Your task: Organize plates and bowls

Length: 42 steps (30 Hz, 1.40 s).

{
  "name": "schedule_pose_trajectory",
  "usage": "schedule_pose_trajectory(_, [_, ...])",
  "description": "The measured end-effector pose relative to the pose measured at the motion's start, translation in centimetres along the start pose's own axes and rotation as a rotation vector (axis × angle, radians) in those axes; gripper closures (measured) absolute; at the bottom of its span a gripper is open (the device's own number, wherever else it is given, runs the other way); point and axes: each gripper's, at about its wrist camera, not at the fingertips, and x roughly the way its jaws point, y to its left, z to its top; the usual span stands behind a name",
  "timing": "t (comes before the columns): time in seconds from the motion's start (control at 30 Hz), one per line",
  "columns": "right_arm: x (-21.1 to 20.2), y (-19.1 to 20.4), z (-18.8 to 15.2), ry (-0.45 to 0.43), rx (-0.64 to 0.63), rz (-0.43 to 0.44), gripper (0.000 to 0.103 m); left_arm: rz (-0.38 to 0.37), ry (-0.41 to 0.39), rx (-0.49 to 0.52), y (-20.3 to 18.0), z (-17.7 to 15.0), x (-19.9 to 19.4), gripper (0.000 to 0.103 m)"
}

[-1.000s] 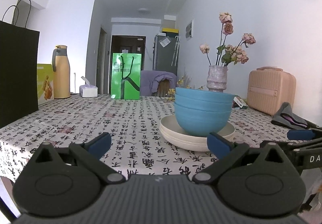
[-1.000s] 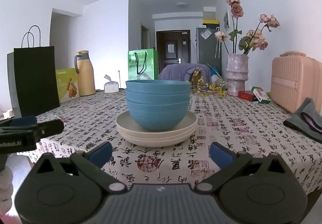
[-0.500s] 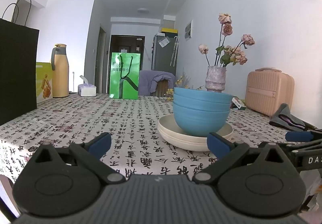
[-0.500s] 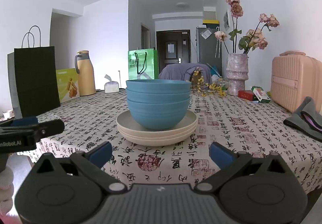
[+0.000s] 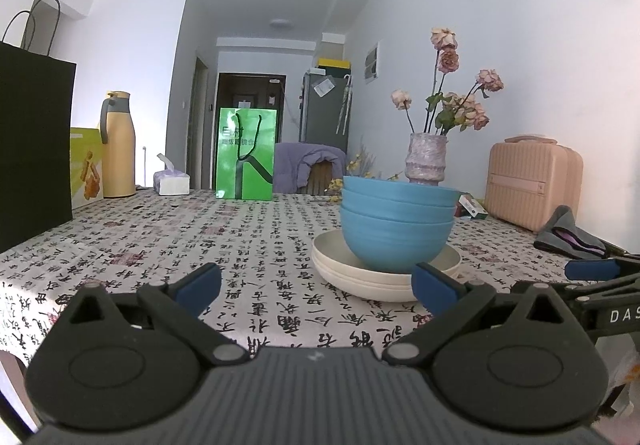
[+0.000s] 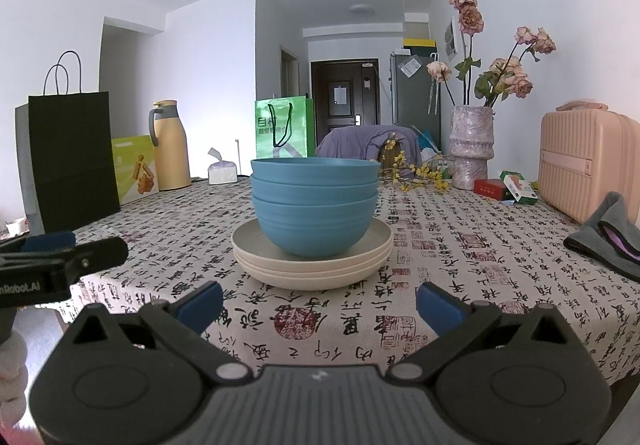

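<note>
Calligraphy-print cloth covers the whole table (image 6: 460, 245), cream with black and red characters, and it runs out ahead of both sets of fingers. Way past the fingertips on the far side sit a black paper bag (image 6: 72, 161), a pink ribbed case (image 6: 588, 161), a green shopping bag (image 6: 285, 127), a yellow thermos jug (image 6: 170, 145) and a pale vase (image 6: 471, 147) of dried roses, all well apart from the dishes

Task stuff is one pile: three cream plates (image 6: 312, 265) stacked flat on the cloth, with three blue bowls (image 6: 315, 211) nested upright on top of them. In the right wrist view that pile sits dead ahead of the right gripper (image 6: 320, 303), centred between its two blue fingertips (image 6: 200, 299) but beyond them, not touching. From the left wrist view the same plates (image 5: 372, 277) and bowls (image 5: 398, 223) are ahead and off toward the right-hand finger of the left gripper (image 5: 316, 285), whose blue pad overlaps the plate rim in the picture, though I can't tell if it actually touches

Both grippers have their fingers spread wide with nothing held between them. The right one's blue-tipped arm pokes in at the edge beside the left gripper's right finger, and the left gripper shows the same way in the other view

Small stuff: a grey folded cloth (image 6: 608, 233) off to the right of the right fingers, a tissue pack (image 6: 222, 171) far back
</note>
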Motion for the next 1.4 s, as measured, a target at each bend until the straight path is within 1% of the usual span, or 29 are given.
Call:
schedule_pose_trajectory(1.0, [-0.05,0.13,0.15,-0.001,-0.008,0.002,0.000,-0.021,-0.008,-0.001,-0.09,-0.16,-0.31,0.000])
schedule_pose_trajectory(1.4, [0.14,-0.01,-0.02,0.011,0.000,0.013,0.000,-0.025,-0.003,-0.024,0.28,-0.24,-0.22,0.000])
